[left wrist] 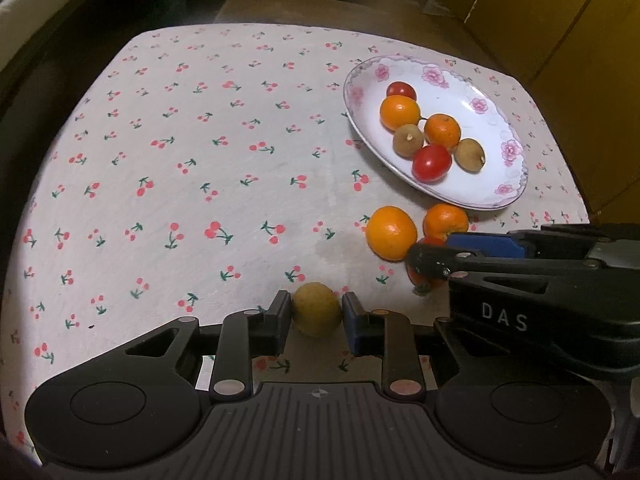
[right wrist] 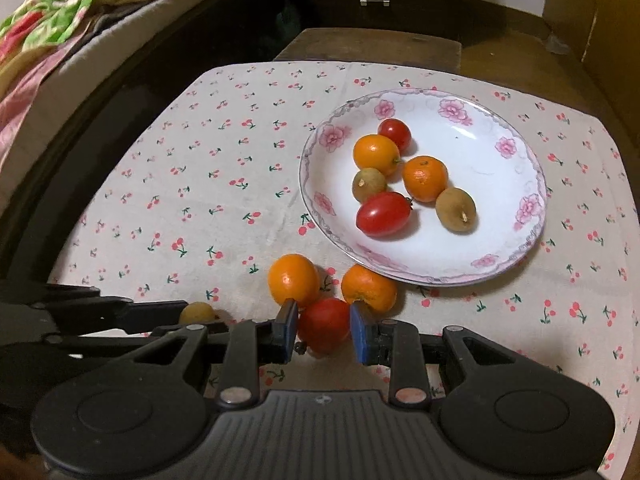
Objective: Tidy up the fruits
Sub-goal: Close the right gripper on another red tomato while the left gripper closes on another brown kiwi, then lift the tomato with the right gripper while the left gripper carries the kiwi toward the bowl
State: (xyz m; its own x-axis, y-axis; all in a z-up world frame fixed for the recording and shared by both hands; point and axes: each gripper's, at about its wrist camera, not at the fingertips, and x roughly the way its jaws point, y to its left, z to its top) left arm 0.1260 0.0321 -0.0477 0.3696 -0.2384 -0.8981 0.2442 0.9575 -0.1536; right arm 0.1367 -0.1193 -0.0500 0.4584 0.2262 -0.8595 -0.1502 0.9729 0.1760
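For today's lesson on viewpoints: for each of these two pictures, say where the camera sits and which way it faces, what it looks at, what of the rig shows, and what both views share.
Left wrist view: sits on the left claw, facing steeply down and forward; its fingers clamp a yellowish-brown fruit; the right claw reaches in from the right.
Right wrist view: sits on the right claw, facing the same way; its fingers clamp a red tomato; the left claw's body enters from the left.
Shared: the floral plate of fruit, two loose oranges, the cherry-print cloth.
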